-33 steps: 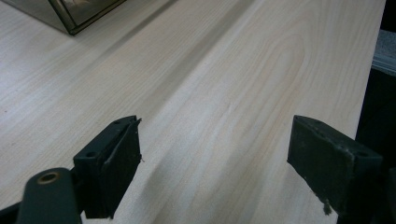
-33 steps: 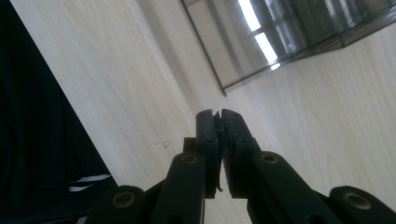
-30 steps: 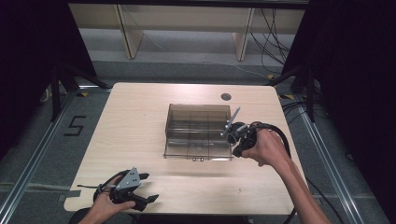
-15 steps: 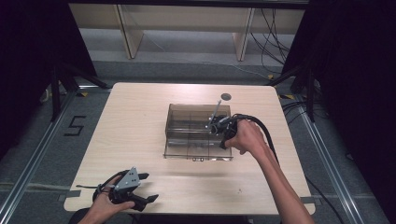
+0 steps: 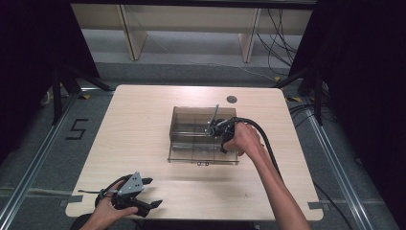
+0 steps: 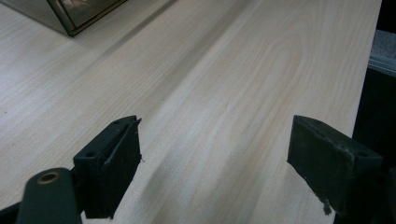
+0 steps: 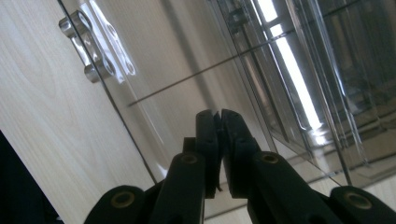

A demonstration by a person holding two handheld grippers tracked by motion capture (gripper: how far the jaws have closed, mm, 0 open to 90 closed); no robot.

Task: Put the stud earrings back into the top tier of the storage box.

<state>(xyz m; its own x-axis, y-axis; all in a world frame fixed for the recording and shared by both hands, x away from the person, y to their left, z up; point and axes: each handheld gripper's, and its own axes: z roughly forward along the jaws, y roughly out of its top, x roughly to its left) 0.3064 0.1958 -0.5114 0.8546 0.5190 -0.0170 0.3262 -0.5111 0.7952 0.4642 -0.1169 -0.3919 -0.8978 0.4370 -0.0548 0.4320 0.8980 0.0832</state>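
With its jaws pressed together and nothing visibly caught between them, the right gripper [image 7: 217,122] hangs just above the clear plastic box [image 5: 203,135], tips aimed down at the transparent lid near its front edge, where a small clasp [image 7: 95,46] sticks out. Compared with a second ago, this hand has swung in from the box's right side toward its middle and dropped lower over the lid. That reads as an approach to press on or work the lid, probably to close or latch it, though whether the tips touch the plastic yet is hard to tell. The box sits mid-table [image 5: 143,124], right of centre. Well apart, at the near left corner, the left gripper [image 6: 215,163] rests with jaws spread wide and empty, unmoved.
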